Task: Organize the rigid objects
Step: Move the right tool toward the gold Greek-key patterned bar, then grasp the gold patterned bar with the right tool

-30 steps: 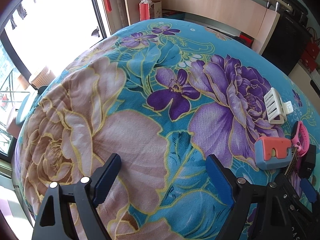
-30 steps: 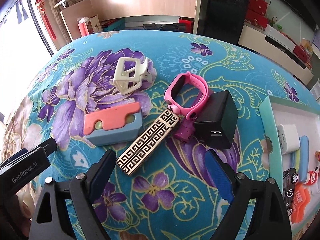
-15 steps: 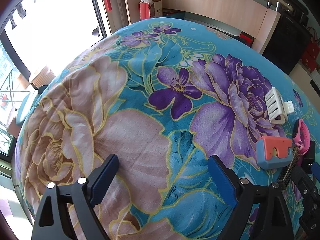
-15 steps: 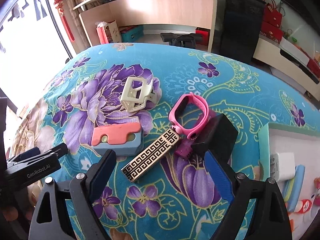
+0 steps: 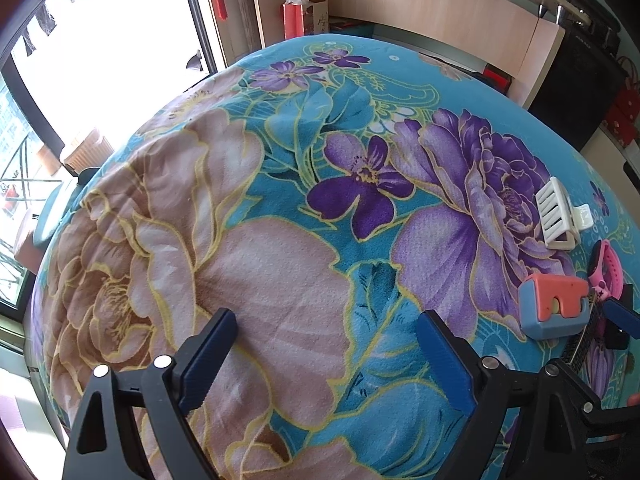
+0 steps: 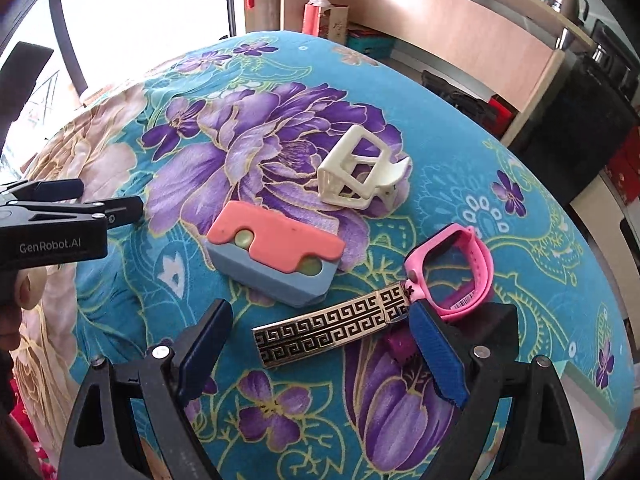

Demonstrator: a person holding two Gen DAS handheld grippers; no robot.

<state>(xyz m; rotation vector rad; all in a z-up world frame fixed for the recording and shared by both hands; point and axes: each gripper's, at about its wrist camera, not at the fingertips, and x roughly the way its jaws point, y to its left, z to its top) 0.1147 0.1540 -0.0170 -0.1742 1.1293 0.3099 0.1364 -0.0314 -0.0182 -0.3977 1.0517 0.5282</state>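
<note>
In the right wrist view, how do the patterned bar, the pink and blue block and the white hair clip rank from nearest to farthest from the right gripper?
1. Patterned bar: lying between the fingers of the open right gripper.
2. Pink and blue block: just beyond the bar, to the left.
3. White hair clip: farthest, beyond the block.

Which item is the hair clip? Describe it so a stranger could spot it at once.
Start at the big purple flower printed on the teal blanket. On that flower's right edge lies the hair clip, beyond the pink-and-blue block. It is the only cream-white thing in the group, an open claw frame you can see through, unlike the pink watch or the gold-and-black bar.
</note>
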